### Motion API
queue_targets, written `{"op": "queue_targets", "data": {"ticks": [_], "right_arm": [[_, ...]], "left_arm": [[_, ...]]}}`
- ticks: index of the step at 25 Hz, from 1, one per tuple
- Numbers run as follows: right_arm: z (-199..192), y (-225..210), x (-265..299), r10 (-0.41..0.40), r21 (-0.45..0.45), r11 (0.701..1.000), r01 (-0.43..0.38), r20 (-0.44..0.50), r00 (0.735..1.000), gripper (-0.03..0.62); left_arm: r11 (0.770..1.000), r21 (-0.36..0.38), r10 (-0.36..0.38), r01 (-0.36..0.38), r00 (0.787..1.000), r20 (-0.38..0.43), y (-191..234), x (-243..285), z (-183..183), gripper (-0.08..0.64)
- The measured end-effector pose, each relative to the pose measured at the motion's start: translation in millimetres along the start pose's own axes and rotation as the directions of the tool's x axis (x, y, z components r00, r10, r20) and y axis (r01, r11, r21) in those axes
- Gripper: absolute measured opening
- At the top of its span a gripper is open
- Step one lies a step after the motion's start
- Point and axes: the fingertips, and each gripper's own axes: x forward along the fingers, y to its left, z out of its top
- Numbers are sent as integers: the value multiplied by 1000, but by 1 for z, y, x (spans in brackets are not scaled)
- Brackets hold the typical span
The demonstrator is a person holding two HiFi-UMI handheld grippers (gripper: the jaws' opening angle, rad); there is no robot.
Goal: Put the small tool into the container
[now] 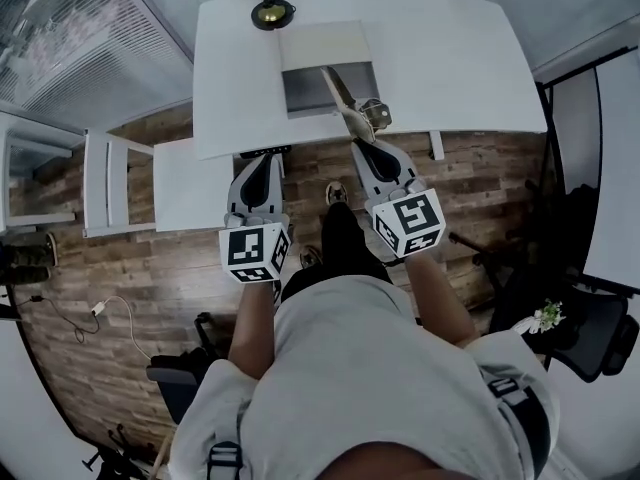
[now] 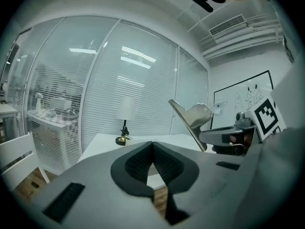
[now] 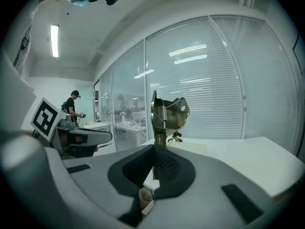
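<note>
Risk: small tool [image 1: 350,103] — metal clip, pinched by its tail in right gripper [image 1: 364,148] — reaches over container [image 1: 300,93], upper centre; may swivel, land outside. Container depth unclear. Left gripper [image 1: 262,160] jaws together, empty.

Cool, even indoor light — a ceiling strip [image 3: 55,40] glows, and its reflections streak the glass wall [image 2: 138,56]. Heavy fisheye bending, black corners in both gripper views — the white table [image 1: 440,58] looks washed out, and the nearest foreground is soft.

One overhead, two low toward table [image 1: 460,58]
</note>
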Motion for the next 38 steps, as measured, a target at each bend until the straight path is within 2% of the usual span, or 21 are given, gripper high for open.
{"op": "queue_targets", "data": {"ticks": [5, 9, 12, 18, 22, 27, 29, 35, 38], "right_arm": [[-19, -30, 41, 67, -54, 996, -73, -111, 992, 25], [-37, -53, 68, 121, -107, 983, -148, -227, 966, 25], [-42, -64, 87, 166, -160, 963, -218, -285, 944, 25], [-62, -76, 111, 224, -262, 899, -351, -413, 882, 25], [-72, -86, 129, 246, -327, 840, -434, -483, 840, 25], [-93, -95, 147, 277, -388, 728, -564, -587, 761, 25], [-101, -94, 153, 295, -381, 697, -607, -620, 727, 25], [-119, -99, 164, 339, -322, 658, -681, -680, 650, 25], [-124, -98, 165, 353, -304, 642, -704, -698, 623, 25]], "left_arm": [[999, 3, 34, -34, 998, -50, 12, 50, -10, 21], [998, 11, 65, -64, 993, -94, 23, 85, -16, 21], [997, 9, 76, -76, 991, -113, 31, 106, -20, 21], [993, -23, 107, -112, 980, -167, 47, 131, -41, 21], [991, -33, 118, -128, 971, -208, 57, 145, -52, 21], [985, -33, 157, -169, 959, -237, 75, 158, -63, 21], [981, -43, 172, -188, 953, -251, 82, 160, -70, 21], [975, -50, 198, -219, 942, -270, 82, 172, -81, 21], [972, -45, 207, -229, 935, -287, 82, 174, -87, 21]]}}
